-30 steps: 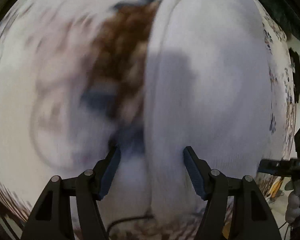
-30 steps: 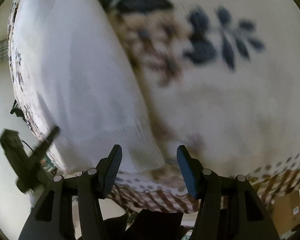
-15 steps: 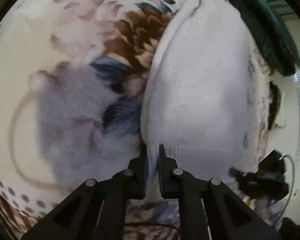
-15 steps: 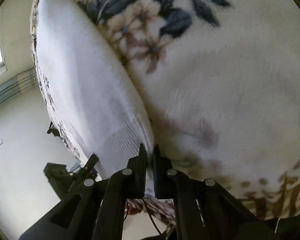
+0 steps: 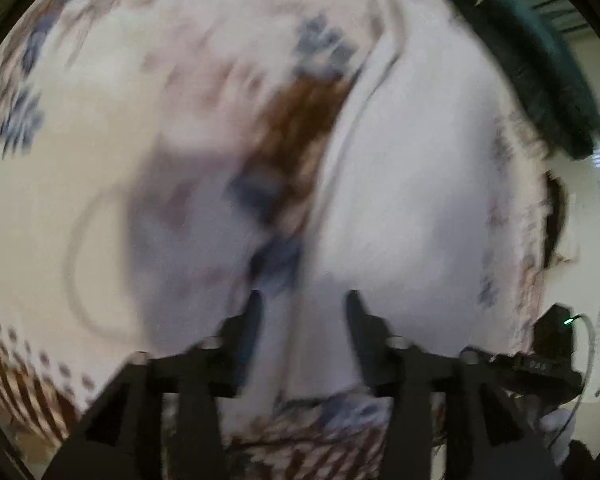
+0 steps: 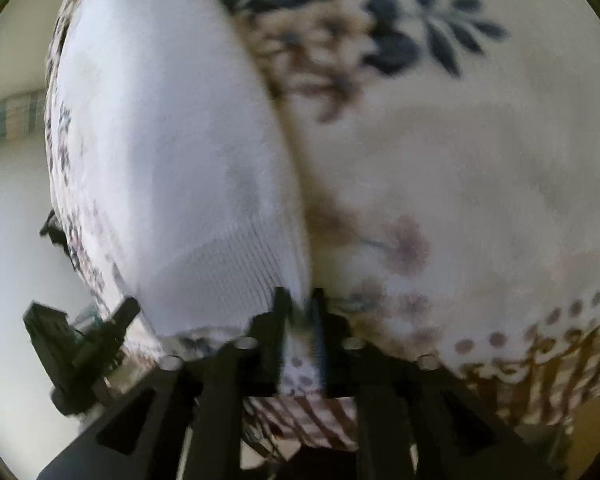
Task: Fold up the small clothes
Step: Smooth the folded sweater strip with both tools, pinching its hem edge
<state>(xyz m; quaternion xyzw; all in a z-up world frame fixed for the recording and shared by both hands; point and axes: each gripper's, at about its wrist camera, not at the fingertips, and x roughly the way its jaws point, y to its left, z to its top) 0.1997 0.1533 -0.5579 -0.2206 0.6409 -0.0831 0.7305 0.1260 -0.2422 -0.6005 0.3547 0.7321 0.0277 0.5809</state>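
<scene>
Hem just let go on the left; we re-grip before folding.
White knit garment [image 5: 412, 200] lies flat on the floral blanket [image 6: 480, 160]. L gripper [image 5: 302, 300] gapes wide over the hem, holding nothing; R gripper [image 6: 300, 300] is slightly parted at the ribbed corner, grip unclear w/ blur. We'd best pinch both corners evenly, lift together. Vs 0.5 s ago: both were clamped tight.

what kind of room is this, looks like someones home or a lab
Most likely a home, perhaps a bedroom: a white knit garment lies on a plush floral blanket, seemingly a bed, with plain pale walls behind. Blur hides finer detail.
</scene>
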